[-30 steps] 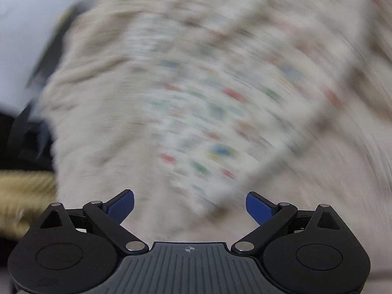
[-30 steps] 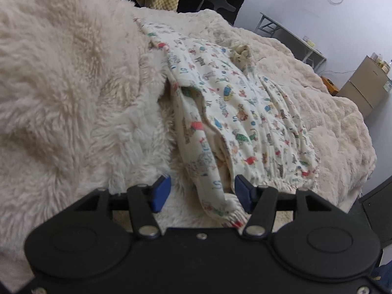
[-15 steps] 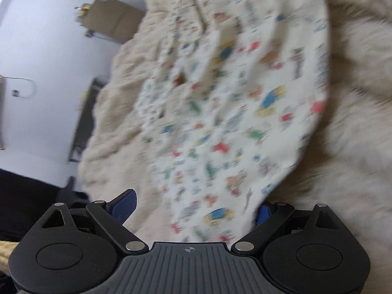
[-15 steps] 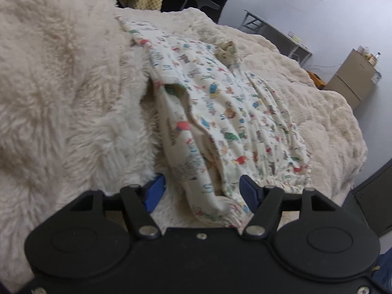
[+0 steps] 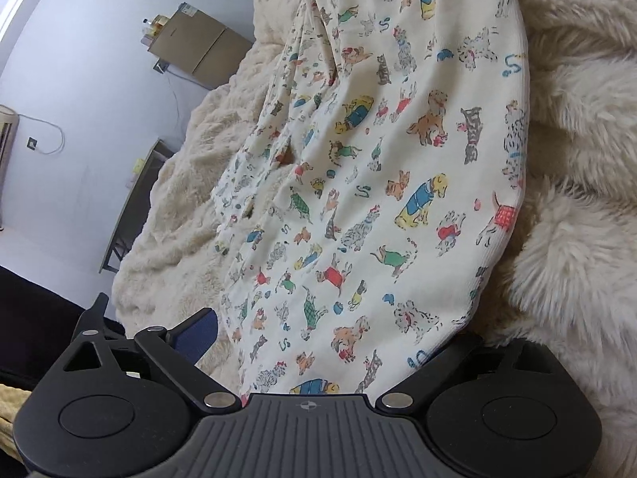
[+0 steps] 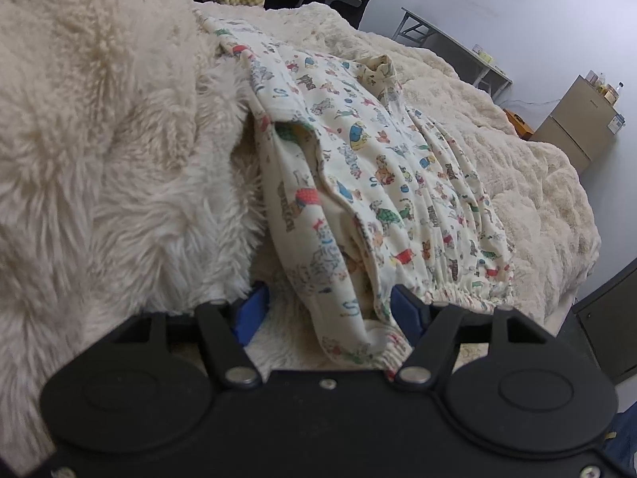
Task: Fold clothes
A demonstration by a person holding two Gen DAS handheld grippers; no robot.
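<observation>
Left gripper [image 5: 314, 342]: spread wide, clamping nothing; its blue left pad [image 5: 197, 332] is bare at 8 o'clock in the left wrist view, while the right pad is hidden under cloth, so contact there cannot be judged.
Garment [image 5: 382, 183]: cream fabric printed with small dogs in coloured coats; in the left wrist view it runs from 6 o'clock up to 12 o'clock, its near edge draped across the gap between the left fingers.
Blanket [image 5: 179, 215]: plush cream cover under the garment, showing at 9 o'clock of it.
Fluffy throw [image 5: 577, 207]: long-pile white fur at 3 o'clock of the garment, touching its edge.
Cabinet [image 5: 199, 51]: brown, against the wall at 11 o'clock, well apart from the bed.
Right gripper [image 6: 330, 310]: released, both blue pads [image 6: 253, 310] visible with a wide gap; a gathered elastic cuff [image 6: 370, 348] of the garment lies in that gap, unpinched.
Garment, right wrist view [image 6: 398, 183]: partly folded, one layer lapped over another, stretching from 6 o'clock toward 12 o'clock on the blanket.
Side table [image 6: 454, 46]: grey, at 1 o'clock by the wall.
</observation>
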